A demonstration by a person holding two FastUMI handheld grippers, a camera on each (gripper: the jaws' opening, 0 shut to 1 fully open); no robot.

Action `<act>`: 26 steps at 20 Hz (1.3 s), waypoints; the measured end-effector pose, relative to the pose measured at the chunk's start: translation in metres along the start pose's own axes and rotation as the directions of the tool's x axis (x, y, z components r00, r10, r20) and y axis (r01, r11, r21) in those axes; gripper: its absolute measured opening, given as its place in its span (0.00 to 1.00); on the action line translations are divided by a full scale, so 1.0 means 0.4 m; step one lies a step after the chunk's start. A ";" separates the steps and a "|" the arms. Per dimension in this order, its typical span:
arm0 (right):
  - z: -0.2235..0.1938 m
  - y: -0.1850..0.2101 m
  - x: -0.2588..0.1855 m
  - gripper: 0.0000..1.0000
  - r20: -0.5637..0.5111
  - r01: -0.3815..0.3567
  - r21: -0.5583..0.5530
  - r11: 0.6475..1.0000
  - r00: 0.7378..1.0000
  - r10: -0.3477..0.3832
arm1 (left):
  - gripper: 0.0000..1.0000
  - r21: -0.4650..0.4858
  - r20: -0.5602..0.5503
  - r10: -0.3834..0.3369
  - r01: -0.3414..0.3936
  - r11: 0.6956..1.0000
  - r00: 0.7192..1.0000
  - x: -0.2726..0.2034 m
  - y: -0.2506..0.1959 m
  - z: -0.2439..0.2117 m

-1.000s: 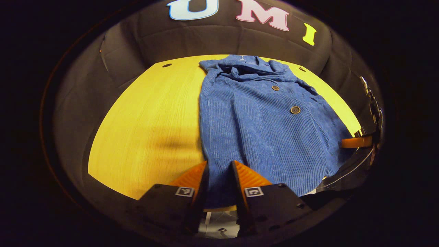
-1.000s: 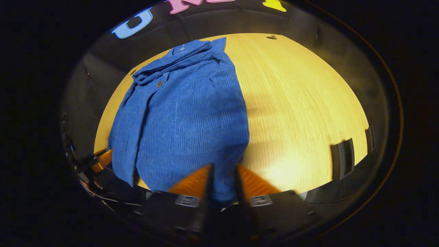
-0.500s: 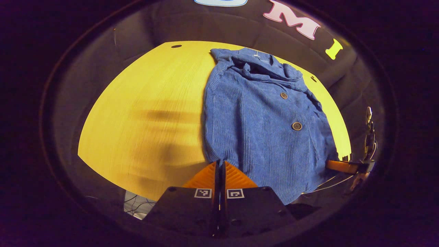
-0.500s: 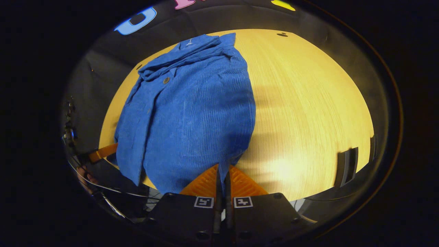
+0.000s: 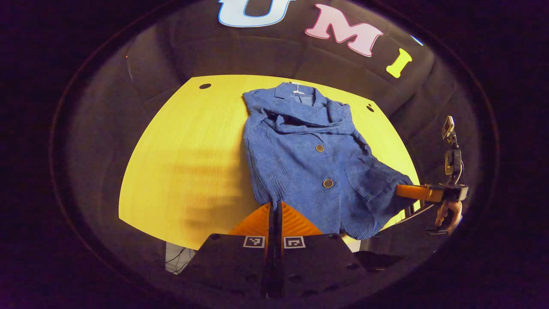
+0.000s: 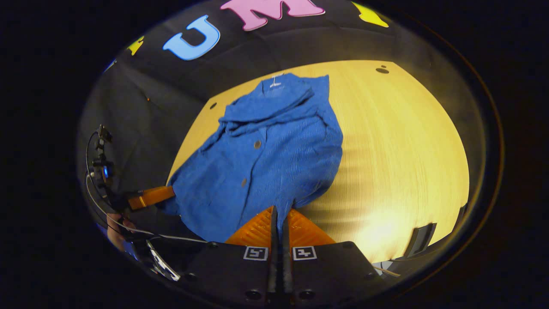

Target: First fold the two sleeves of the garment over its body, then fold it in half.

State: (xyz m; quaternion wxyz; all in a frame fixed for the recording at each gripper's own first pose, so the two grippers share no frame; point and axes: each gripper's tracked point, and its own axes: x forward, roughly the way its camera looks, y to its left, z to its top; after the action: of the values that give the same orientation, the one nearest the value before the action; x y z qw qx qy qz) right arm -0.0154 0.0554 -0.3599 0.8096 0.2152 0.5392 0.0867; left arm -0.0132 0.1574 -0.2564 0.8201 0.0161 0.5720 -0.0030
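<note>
At the table's near edge, the left gripper point(image 5: 274, 208) pinches the hem of the blue garment point(image 5: 309, 163), jaws closed on the cloth. The right gripper point(image 6: 279, 212) clamps the hem's other corner likewise, lifting it off the table point(image 6: 407, 141). The collar lies flat near the far edge.
</note>
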 end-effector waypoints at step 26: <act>0.824 -0.043 0.410 0.06 0.138 0.038 0.121 0.992 0.989 -0.055 | 0.00 -0.275 -0.055 -0.037 0.020 0.961 0.998 0.331 0.184 0.719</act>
State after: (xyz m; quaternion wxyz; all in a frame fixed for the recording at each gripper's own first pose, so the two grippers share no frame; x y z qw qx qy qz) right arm 0.3492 0.0172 -0.3971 0.8333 0.2557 0.4896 0.0202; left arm 0.3040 0.2240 -0.2796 0.7968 -0.1060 0.5914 0.0649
